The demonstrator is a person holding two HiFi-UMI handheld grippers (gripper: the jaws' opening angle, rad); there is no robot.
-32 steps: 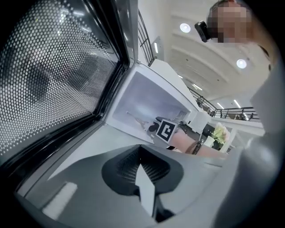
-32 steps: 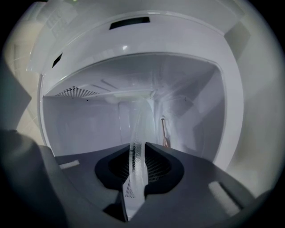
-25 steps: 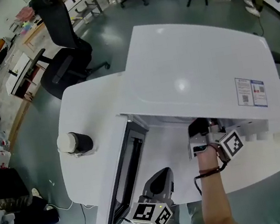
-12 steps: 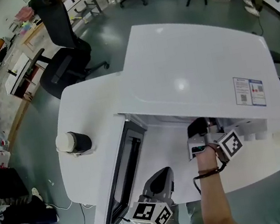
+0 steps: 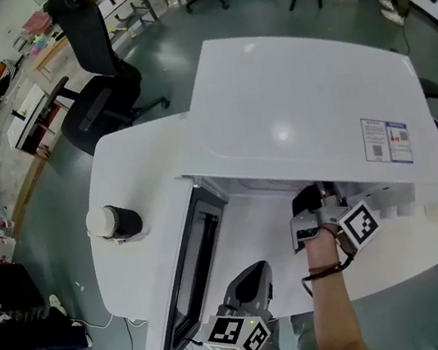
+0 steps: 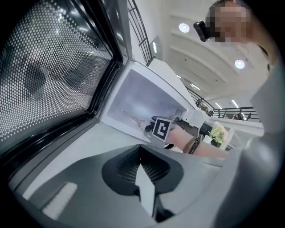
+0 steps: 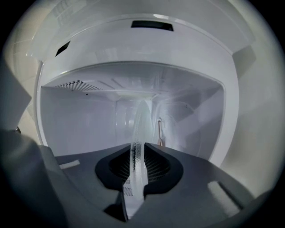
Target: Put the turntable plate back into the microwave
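One microwave (image 5: 299, 107) — one turntable plate (image 7: 139, 129), edge-on, clamped in right gripper (image 7: 137, 171) jaws

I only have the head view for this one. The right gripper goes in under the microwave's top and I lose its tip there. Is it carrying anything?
Observer: Yes. The right gripper view shows the right gripper with its jaws shut on the rim of the clear turntable plate. The plate is seen edge-on in front of the open cavity.
Operator: From above the left gripper looks idle by the door. Is it gripping something I can't see?
Observer: No. In the left gripper view the left gripper has its jaws together with nothing between them. It is beside the mesh window of the open door.
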